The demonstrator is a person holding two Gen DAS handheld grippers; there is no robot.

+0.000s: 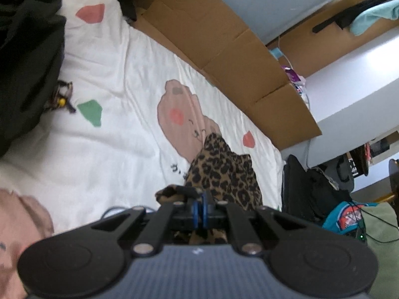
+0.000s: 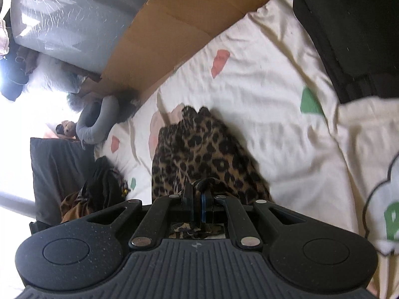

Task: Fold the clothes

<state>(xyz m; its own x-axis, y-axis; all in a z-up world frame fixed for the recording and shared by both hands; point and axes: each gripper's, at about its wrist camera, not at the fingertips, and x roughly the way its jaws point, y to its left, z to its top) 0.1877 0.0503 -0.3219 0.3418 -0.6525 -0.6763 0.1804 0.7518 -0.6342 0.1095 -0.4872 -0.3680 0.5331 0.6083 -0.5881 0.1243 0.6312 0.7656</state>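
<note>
White bedsheet (image 1: pixel 112 149) printed with pink, green and brown cartoon shapes, spread over the bed and filling most of both wrist views (image 2: pixel 274 99). Flattened brown cardboard sheet (image 1: pixel 224 39), creased into panels, standing along the far edge of the bed (image 2: pixel 174 25). Heap of black fabric (image 1: pixel 27 62) lying on the sheet at the left of the left wrist view; a similar black mass (image 2: pixel 349 30) occupies the upper right of the right wrist view. Leopard-print garment (image 1: pixel 224 174), tan with black spots, lying bunched on the sheet (partly over a brown cartoon figure) and running from mid-bed back to both grippers (image 2: pixel 199 154). Grey curved cushion (image 2: pixel 97 122) at the bed's far end, seen only in the right wrist view. Left gripper (image 1: pixel 200 208), black with blue pads, jaws closed tight on an edge of the leopard-print garment. Right gripper (image 2: pixel 197 201), of the same build, jaws likewise pinched together on a fold of that garment, with more cloth visible beneath the fingers.
</note>
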